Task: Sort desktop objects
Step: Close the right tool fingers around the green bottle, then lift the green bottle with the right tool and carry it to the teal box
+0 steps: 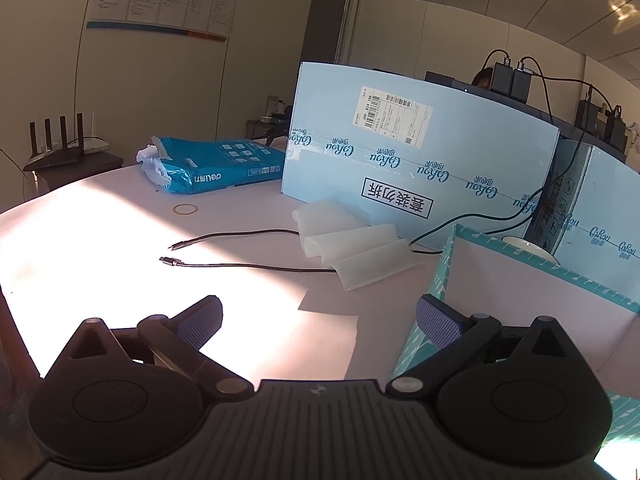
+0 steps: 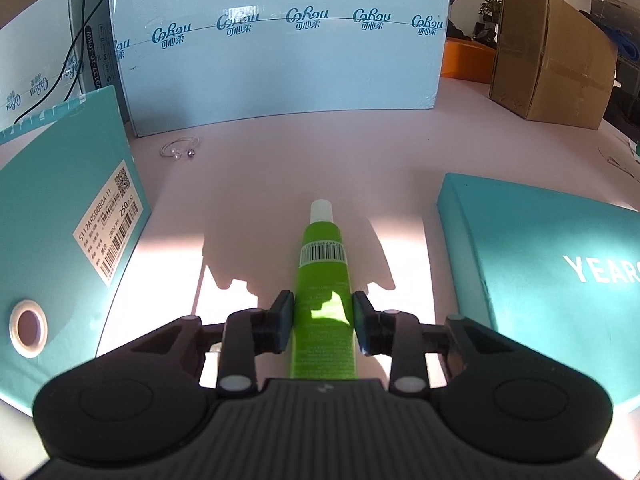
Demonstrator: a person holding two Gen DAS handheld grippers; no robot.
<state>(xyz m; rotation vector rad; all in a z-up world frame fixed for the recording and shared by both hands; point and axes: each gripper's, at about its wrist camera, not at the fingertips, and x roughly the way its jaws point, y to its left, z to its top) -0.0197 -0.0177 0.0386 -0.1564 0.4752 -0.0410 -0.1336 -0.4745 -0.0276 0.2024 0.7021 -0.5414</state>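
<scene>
A: So, we have the green tube (image 2: 323, 280) between the fingers of the right gripper (image 2: 322, 316), cap (image 2: 321, 211) pointing away from us over the table (image 2: 280, 160). The pads sit against its sides at about mid-body, so we read that gripper as clamped on the tube.

B: Agreed. We'd judge it light and soft-walled; squeeze hard and it dents, or creeps out of the pads, since the plastic looks smooth. Whether it rests on the table or hangs just above it, we cannot tell.

A: The hold seems sensible to us: mid-body, where it is widest. Nearer the cap it is stiffer but narrower.

B: And around it? We see a teal box (image 2: 68, 240) to the left, standing open, and a teal lid (image 2: 540, 280) lying flat to the right. Either could be where it goes; the pictures do not settle that.

A: Farther back lies a small ring (image 2: 180, 151) with beads, before a pale blue carton (image 2: 280, 60).

B: Our left gripper (image 1: 320, 320) holds nothing, fingers spread wide, beside that box's wall (image 1: 536, 276). Beyond it lie two cables (image 1: 240, 250) and some foam pieces (image 1: 348, 244).
</scene>
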